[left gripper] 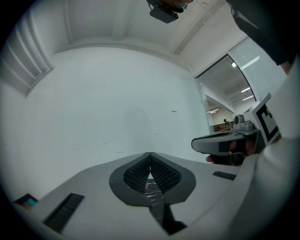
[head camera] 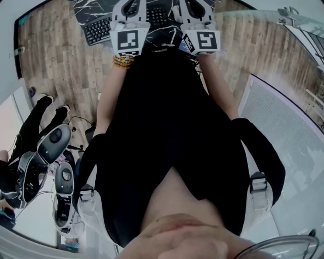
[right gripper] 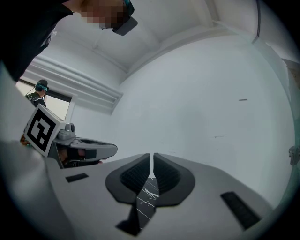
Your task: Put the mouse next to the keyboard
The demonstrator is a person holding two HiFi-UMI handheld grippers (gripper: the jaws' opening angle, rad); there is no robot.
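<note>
Both grippers are held level, side by side, over a black marble-patterned table point(head camera: 167, 35). A black keyboard point(head camera: 98, 28) lies on it at the far left, beside the left gripper point(head camera: 129, 7). The right gripper point(head camera: 195, 7) is close to its right. In the left gripper view the ribbed pads point(left gripper: 161, 173) of the left gripper point(left gripper: 150, 157) meet, with nothing between them. In the right gripper view the right gripper point(right gripper: 152, 157) is shut to a hairline gap and holds nothing. No mouse shows in any view. Each gripper's tips are cut off at the head view's top edge.
A plain white wall point(left gripper: 117, 93) fills the space ahead of both grippers. Wood-look floor point(head camera: 55, 55) lies left and right of the table. Spare gripper devices point(head camera: 50, 146) sit low at the left. A glass partition point(head camera: 283, 131) stands at the right. A person point(right gripper: 40, 91) stands far off.
</note>
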